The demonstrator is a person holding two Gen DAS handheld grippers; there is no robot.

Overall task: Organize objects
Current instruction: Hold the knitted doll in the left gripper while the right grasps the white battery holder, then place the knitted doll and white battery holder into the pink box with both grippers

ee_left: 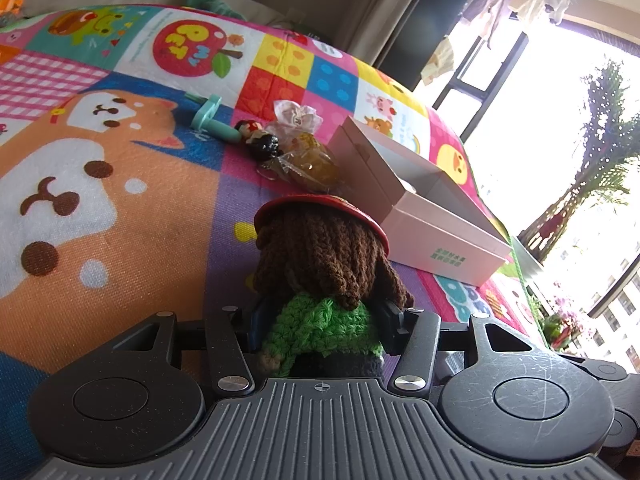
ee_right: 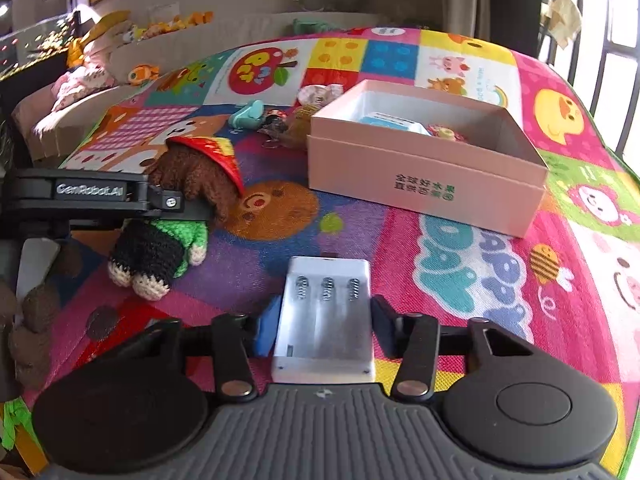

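My left gripper is shut on a crochet doll with brown hair, a red hat and a green top, held above the play mat. The same doll shows in the right wrist view, hanging from the left gripper at the left. My right gripper is shut on a white battery holder with three springs. An open pink box lies ahead on the mat with small items inside; it also shows in the left wrist view, ahead and to the right.
Beyond the doll on the colourful mat lie a teal toy, a small figurine keychain and wrapped snacks. A sofa with toys stands at the left. Windows are at the right.
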